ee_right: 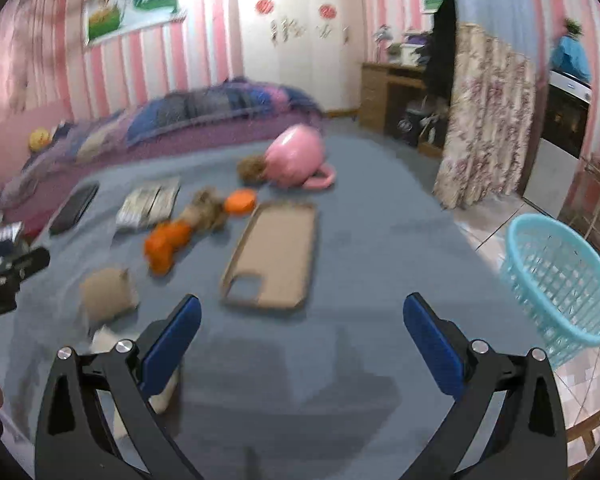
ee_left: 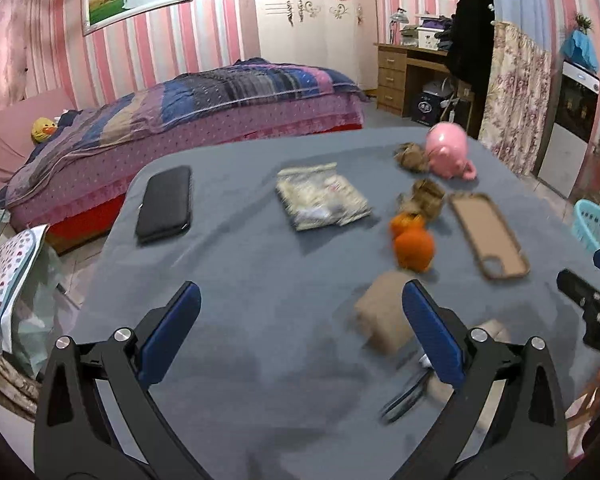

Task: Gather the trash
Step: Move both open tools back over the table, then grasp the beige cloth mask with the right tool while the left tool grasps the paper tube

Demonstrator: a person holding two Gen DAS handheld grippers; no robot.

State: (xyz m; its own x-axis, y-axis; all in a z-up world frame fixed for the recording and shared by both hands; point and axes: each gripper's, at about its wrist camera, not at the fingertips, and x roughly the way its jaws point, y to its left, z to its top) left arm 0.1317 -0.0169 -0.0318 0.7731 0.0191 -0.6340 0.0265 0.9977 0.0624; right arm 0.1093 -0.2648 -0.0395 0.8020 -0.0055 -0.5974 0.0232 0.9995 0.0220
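On the blue-covered table (ee_left: pixel 260 280) lie orange peels (ee_left: pixel 412 242), brown crumpled paper wads (ee_left: pixel 424 196), a tan paper piece (ee_left: pixel 382 316) and a plastic wrapper (ee_left: pixel 324 198). My left gripper (ee_left: pixel 300 316) is open and empty, above the near table, the tan piece by its right finger. My right gripper (ee_right: pixel 300 320) is open and empty over the table near the tan phone case (ee_right: pixel 274 256). The peels (ee_right: pixel 168 246), tan piece (ee_right: pixel 108 294) and wads (ee_right: pixel 208 208) show left of it. A light-blue basket (ee_right: pixel 560 288) stands on the floor at the right.
A black phone (ee_left: pixel 166 204), a pink overturned mug (ee_left: pixel 450 150) and the phone case (ee_left: pixel 488 236) lie on the table. A pen-like item (ee_left: pixel 404 396) lies near the left gripper. A bed (ee_left: pixel 180 120) is behind, a desk (ee_left: pixel 408 76) at back right.
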